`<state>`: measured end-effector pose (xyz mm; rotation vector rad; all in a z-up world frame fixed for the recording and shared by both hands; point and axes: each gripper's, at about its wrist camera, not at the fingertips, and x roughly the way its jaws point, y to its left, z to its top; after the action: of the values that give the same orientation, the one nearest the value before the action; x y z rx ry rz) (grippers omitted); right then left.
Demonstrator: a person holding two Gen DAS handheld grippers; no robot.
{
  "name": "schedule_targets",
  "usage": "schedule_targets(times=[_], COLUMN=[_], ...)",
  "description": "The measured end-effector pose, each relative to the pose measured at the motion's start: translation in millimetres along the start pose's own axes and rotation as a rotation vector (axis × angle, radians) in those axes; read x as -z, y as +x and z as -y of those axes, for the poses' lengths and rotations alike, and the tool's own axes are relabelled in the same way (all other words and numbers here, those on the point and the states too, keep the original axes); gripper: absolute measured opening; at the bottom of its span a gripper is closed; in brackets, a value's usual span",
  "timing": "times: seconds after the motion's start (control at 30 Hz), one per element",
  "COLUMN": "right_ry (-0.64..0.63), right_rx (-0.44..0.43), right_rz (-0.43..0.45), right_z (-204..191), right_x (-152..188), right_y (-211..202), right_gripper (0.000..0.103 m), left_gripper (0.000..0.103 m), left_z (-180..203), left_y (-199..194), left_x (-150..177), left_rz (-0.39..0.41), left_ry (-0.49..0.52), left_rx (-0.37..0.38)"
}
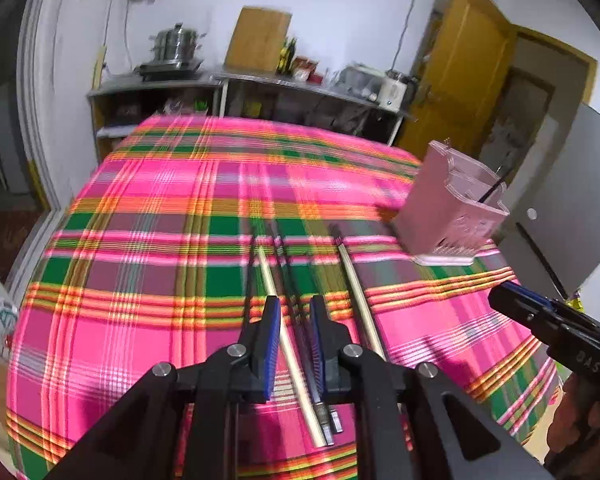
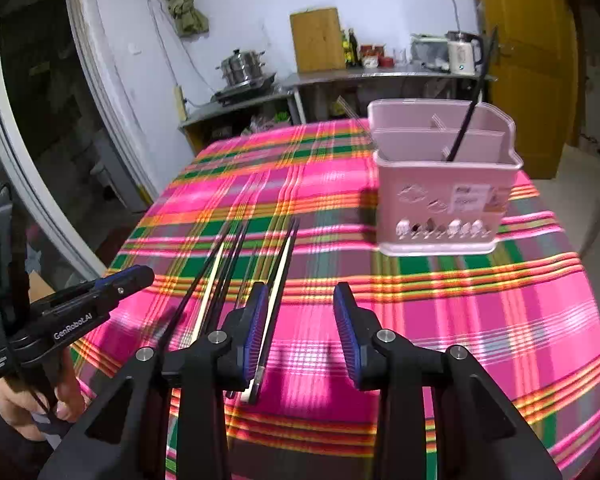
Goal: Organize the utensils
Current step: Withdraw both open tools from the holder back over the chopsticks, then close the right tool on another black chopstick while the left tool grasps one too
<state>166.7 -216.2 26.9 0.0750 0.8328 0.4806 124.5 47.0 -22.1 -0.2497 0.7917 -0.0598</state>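
From my left, my left hand-held gripper [image 1: 294,316] hangs above the chopsticks [image 1: 284,312] that lie in a loose row on the plaid tablecloth [image 1: 140,240], to the left of the pink utensil holder [image 2: 444,184]; its jaws are open a little and nothing is pinched, though a pale stick and a dark one show through the gap, so I judge it is lining up to pick one. My right hand-held gripper [image 2: 300,308] sits nearer the holder, jaws spread wide and empty, its left finger just over the rightmost sticks. The holder stands upright on the table, beyond and right of the sticks, with one dark stick already leaning in its front right compartment, which is where I take the rest to belong. The left gripper's body reads "GenRobot.AI"; the holder's sticker is too blurred to read.
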Motion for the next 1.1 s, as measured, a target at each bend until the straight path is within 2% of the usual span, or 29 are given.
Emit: schedule_targets(times=[0.07,0.13,0.2,0.5,0.67,0.83,1.1], right_ry=[0.0,0.0,0.004,0.013,0.012,0.002,0.01], right_rx=[-0.015,-0.02,-0.031,-0.05,-0.048,-0.037,-0.002], right_rz=[-0.022,-0.042,-0.061,-0.153,-0.19,-0.205,-0.203], right_z=[-2,-4,-5,-7,-9,-10,-4], right_x=[2,3,3,-3,-5,-7,-9], right_y=[11,23,36,99,125,140,139], right_gripper=[0.032,0.03,0.026,0.02,0.018,0.017,0.015], left_gripper=[0.016,0.024,0.027,0.028,0.028,0.028,0.027], left_z=[-7,-14,-21,-38,-38,-35,-37], left_y=[10,21,31,77,85,89,90], left_x=[3,4,3,-3,-4,-7,-9], left_rz=[-0.023,-0.041,-0.055,-0.136,-0.138,-0.132,-0.133], left_ry=[-0.013,-0.021,-0.029,-0.005,0.025,0.045,0.041], left_rx=[-0.007,-0.017,-0.025,-0.065,-0.074,-0.091,-0.114])
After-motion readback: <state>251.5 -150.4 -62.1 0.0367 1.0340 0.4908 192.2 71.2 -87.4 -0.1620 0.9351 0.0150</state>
